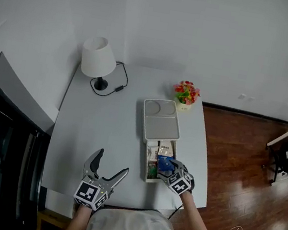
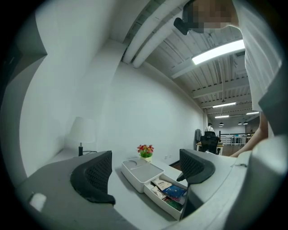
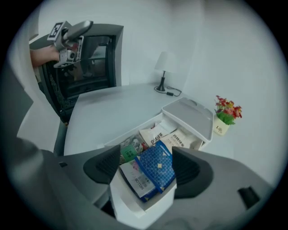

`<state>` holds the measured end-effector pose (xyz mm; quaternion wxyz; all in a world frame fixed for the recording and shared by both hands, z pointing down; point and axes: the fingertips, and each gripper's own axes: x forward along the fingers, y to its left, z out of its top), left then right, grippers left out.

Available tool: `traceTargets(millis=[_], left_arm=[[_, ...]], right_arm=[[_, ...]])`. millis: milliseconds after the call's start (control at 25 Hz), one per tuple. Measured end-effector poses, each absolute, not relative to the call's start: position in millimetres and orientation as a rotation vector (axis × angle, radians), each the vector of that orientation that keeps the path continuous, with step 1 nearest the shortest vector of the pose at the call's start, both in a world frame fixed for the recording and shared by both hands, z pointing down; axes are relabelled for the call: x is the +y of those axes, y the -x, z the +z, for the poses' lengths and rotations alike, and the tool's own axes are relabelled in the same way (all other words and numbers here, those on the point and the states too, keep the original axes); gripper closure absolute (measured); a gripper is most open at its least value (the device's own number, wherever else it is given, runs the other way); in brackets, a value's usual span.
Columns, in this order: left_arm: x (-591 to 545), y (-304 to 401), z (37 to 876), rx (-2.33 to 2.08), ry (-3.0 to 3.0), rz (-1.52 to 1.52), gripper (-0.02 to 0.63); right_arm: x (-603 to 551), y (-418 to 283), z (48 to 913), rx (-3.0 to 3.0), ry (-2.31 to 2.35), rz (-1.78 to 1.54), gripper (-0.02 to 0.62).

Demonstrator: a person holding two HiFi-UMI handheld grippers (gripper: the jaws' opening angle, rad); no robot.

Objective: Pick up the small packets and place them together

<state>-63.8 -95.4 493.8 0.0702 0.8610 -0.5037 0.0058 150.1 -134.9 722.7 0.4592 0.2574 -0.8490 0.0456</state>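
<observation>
Worktop drawer (image 3: 135, 204) sits just below right gripper (image 3: 147, 167), jaws spread over blue packet (image 3: 158, 162), nothing pinched; best centre, drop squarely, then close; left gripper (image 2: 145, 174) spread, empty.

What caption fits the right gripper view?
Jaws open, right gripper hovers over blue packet in the open drawer.

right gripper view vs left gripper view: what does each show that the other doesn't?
Right gripper view only: the dark cabinet, and the right tool open over the blue packet in the drawer. Left gripper view only: ceiling strip lights and a far office area. Both: the lamp, the flower pot, and the white box with its drawer of packets pulled out.
</observation>
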Motion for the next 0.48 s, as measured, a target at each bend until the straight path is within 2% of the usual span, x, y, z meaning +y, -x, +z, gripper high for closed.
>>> traceTargets(millis=[200, 280, 480], left_arm=[[-94.4, 66.0, 490.2, -1.540, -2.598, 0.031, 0.152], [-93.3, 70.2, 489.4, -1.552, -2.596, 0.036, 0.152], [-92.7, 83.8, 488.2, -1.579, -2.582, 0.042, 0.152]], right_arm=[[-139.0, -144.6, 750.1, -1.999, -0.533, 0.103, 0.243], [-140.8, -143.7, 755.6, -1.976, -0.520, 0.098, 0.368], [-140.2, -146.5, 771.4, -1.898, -0.480, 0.086, 0.368]])
